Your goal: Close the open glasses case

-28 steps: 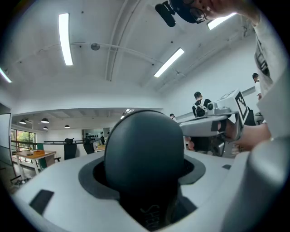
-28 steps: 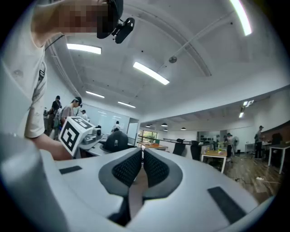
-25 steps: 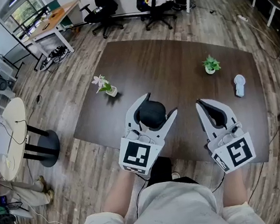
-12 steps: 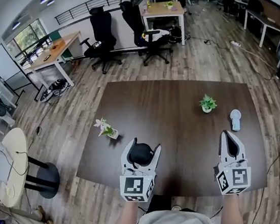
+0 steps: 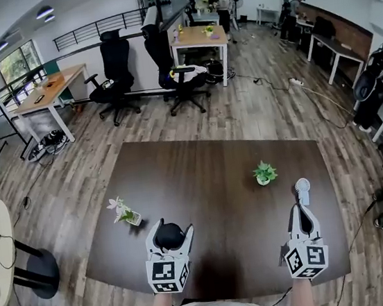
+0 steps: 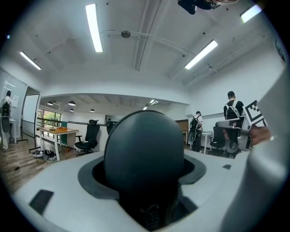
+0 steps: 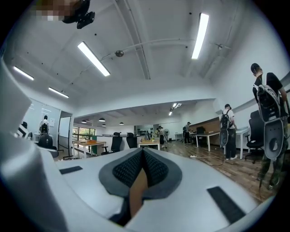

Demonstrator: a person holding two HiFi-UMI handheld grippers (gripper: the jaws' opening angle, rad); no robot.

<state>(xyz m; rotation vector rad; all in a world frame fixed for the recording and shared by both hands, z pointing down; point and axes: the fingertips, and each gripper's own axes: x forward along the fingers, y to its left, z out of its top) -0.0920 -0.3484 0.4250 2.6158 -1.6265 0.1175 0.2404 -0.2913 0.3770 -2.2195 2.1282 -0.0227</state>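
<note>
Moved: both grippers sit lower and smaller in the head view than a second ago, and more of the room shows. The right gripper, slanted then, now points straight away from the person.
Left gripper (image 5: 173, 228): held level, jaws spread wide and clamped on the glasses case (image 5: 169, 237).
Glasses case: dark and rounded, between the left jaws over the near part of the table (image 5: 208, 174). Whether it is open or closed cannot be told.
Right gripper (image 5: 300, 208): held level, jaws pressed together with nothing between them, tip just short of a white object (image 5: 301, 187).
Forearms: well apart, coming in from the bottom edge.
</note>
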